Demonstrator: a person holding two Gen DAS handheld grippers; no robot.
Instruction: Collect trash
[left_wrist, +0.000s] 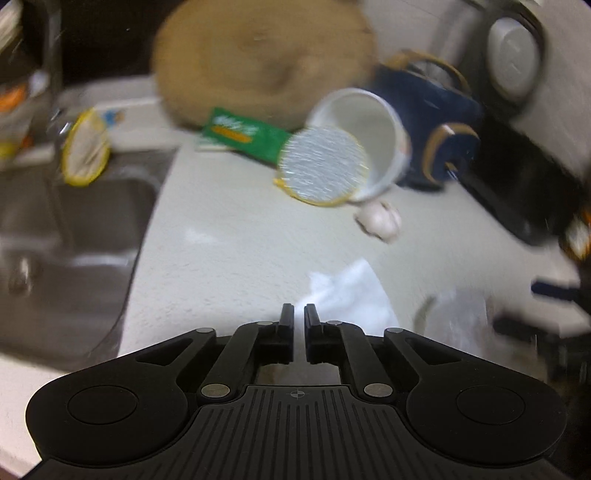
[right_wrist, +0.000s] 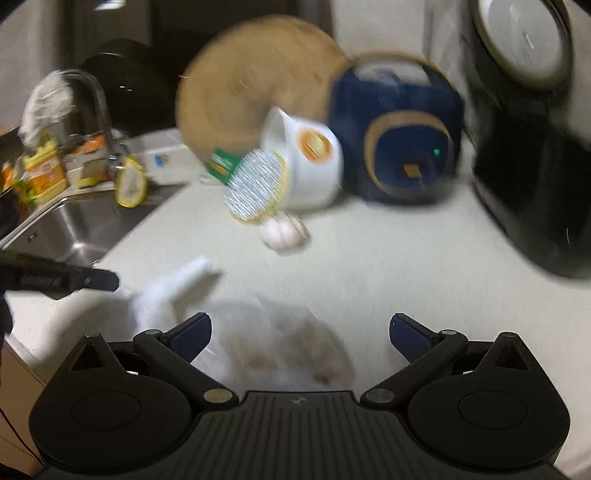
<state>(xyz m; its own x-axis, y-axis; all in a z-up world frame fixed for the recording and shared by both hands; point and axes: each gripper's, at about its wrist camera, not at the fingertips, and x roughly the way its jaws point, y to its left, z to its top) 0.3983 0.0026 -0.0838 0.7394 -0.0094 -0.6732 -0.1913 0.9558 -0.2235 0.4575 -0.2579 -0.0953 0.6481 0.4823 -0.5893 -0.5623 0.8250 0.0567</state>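
Trash still on the table: tipped white cup (left_wrist: 373, 136) with foil lid (left_wrist: 323, 166), green wrapper (left_wrist: 240, 134) behind it, crumpled tissue (left_wrist: 347, 295) and clear bag (right_wrist: 273, 343) nearer than the cup. Nothing collected (judged). Left claw (left_wrist: 299, 314) together, empty, angled down; right claw (right_wrist: 301, 328) wide apart over the bag.

The left gripper (left_wrist: 299, 314) is closed with nothing between its fingers, above the white counter (left_wrist: 229, 251). A white tissue (left_wrist: 347, 295) lies just beyond it to the right. Far ahead a cup (left_wrist: 373, 129) lies tipped, its foil lid (left_wrist: 323, 164) hanging open, beside a green packet (left_wrist: 243, 134). The sink (left_wrist: 74, 221) is left.
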